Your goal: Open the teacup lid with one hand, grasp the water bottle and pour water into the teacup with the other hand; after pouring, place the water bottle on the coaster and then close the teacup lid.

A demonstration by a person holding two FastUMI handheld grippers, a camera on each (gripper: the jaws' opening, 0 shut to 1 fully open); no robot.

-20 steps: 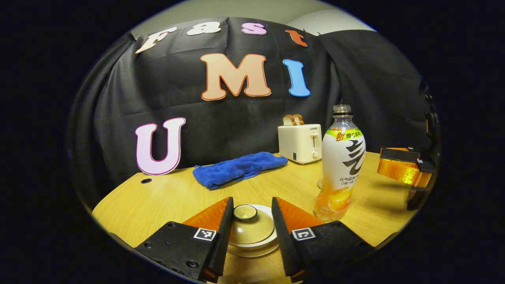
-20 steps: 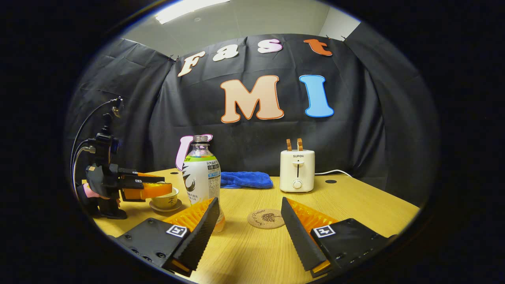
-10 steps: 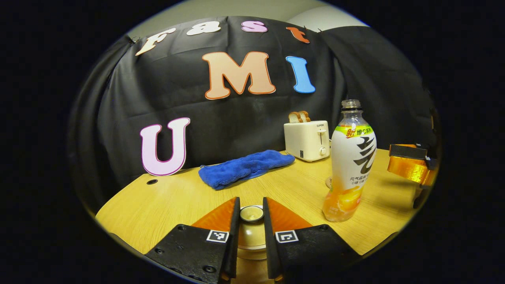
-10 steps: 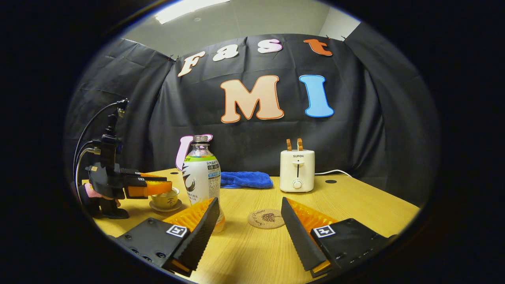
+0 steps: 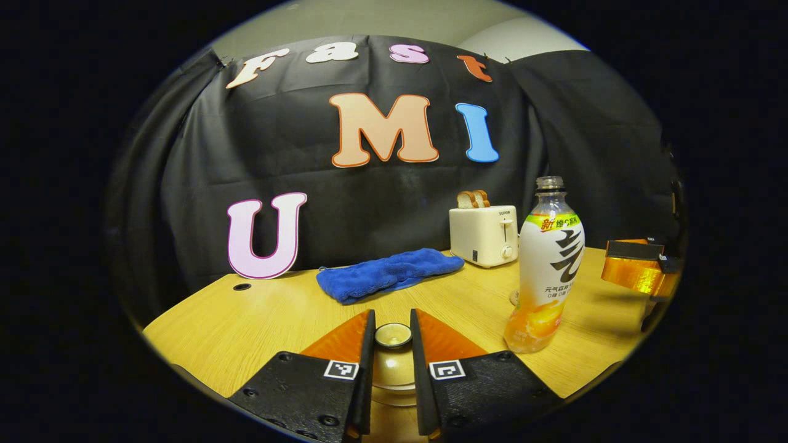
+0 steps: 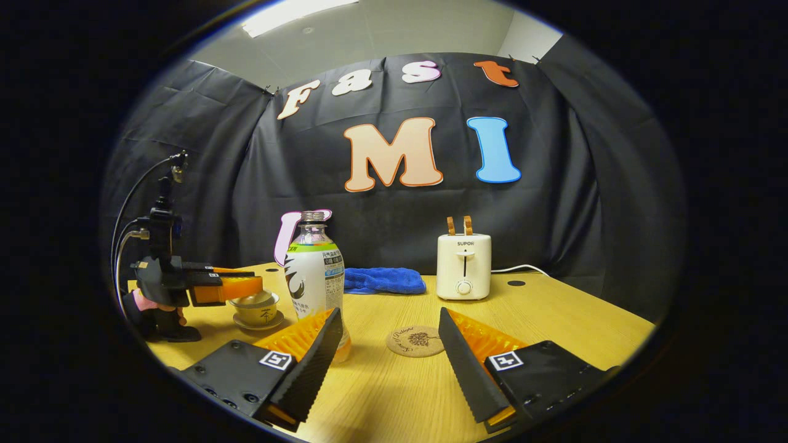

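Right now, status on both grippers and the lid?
Left gripper shut on lid knob. Right gripper open, apart from bottle. Coaster bare.

Showing a short brand word in small capitals on the front of the toaster (image 6: 463, 266). Wearing a printed wrap with large brush-style characters and rows of fine print, on the water bottle (image 6: 314, 277) left of the toaster. Carrying curly script, too small to read, on the coaster (image 6: 415, 340) in front of the toaster. Displaying one dark character on the teacup (image 6: 257, 311), farther left of the toaster.
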